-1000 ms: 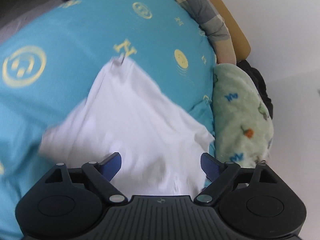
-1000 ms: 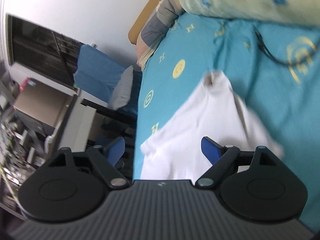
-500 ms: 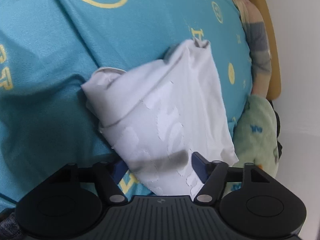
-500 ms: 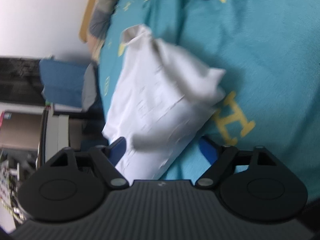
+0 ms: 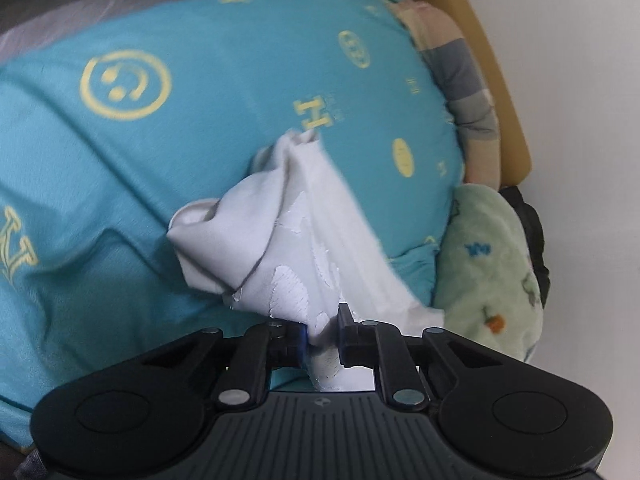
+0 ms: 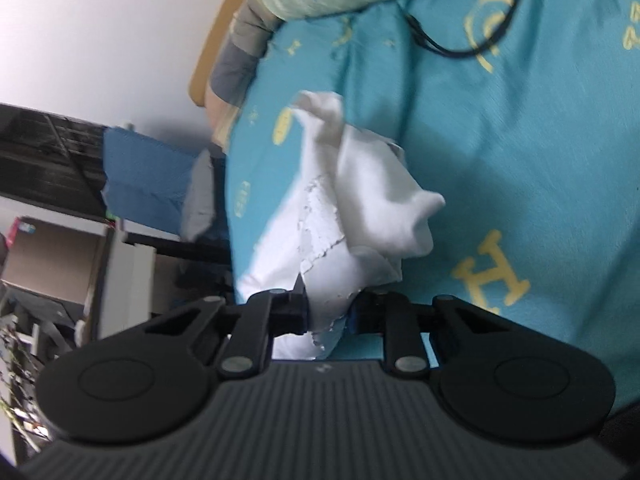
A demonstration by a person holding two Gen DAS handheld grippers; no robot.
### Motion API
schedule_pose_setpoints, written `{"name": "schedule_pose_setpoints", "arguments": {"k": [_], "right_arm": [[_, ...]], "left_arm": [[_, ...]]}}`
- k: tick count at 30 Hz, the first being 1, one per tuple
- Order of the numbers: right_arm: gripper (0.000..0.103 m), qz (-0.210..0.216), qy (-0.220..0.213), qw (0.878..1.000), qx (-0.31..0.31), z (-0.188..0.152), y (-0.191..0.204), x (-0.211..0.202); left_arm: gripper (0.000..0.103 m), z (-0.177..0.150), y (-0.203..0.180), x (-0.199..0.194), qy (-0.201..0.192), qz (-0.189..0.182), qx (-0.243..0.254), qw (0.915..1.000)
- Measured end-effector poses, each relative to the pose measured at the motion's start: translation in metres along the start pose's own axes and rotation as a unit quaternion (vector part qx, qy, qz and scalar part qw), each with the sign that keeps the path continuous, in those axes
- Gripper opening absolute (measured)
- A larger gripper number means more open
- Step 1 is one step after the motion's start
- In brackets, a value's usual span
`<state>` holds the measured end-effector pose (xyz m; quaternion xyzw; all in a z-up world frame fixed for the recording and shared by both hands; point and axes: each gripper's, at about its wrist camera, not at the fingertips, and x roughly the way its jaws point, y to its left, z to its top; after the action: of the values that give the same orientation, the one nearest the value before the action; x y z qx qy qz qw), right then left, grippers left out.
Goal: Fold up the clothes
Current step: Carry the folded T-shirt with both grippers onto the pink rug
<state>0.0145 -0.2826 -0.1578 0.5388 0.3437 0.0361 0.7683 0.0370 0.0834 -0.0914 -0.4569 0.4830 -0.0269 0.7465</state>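
Left wrist view: the left gripper (image 5: 322, 334) is closing, its jaws narrow with the near edge of the white garment (image 5: 304, 232) pinched between them. The cloth runs straight ahead of the fingers, long axis away toward a bunched far end, lying rumpled on the teal bedspread (image 5: 192, 60).

Right wrist view: the right gripper (image 6: 329, 310) is likewise closing on the garment's near edge, cloth between its jaws. The garment (image 6: 360, 184) stretches forward and slightly left. Both hands seem equally near, each holding the near edge.
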Motion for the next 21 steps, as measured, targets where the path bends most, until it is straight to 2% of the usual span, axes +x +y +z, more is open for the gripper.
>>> {"name": "schedule_pose_setpoints", "arguments": {"k": [6,12,17,21], "right_arm": [[0.021,0.041,-0.041,0.998,-0.001,0.031,0.029,-0.059],[0.021,0.037,-0.101,0.994,-0.007,0.098,0.033,-0.147],[0.021,0.008,-0.184,0.983,-0.021,0.185,0.031,-0.235],[0.021,-0.005,-0.268,0.962,-0.046,0.252,0.038,-0.314]], "left_arm": [[0.014,-0.023,-0.081,-0.027,-0.003,-0.036,0.068,0.997],[0.014,-0.088,-0.186,0.003,0.038,-0.081,0.123,0.9883],[0.014,-0.154,-0.296,0.053,0.091,-0.128,0.17,0.9727],[0.014,-0.212,-0.389,0.084,0.13,-0.201,0.191,0.9519]]}}
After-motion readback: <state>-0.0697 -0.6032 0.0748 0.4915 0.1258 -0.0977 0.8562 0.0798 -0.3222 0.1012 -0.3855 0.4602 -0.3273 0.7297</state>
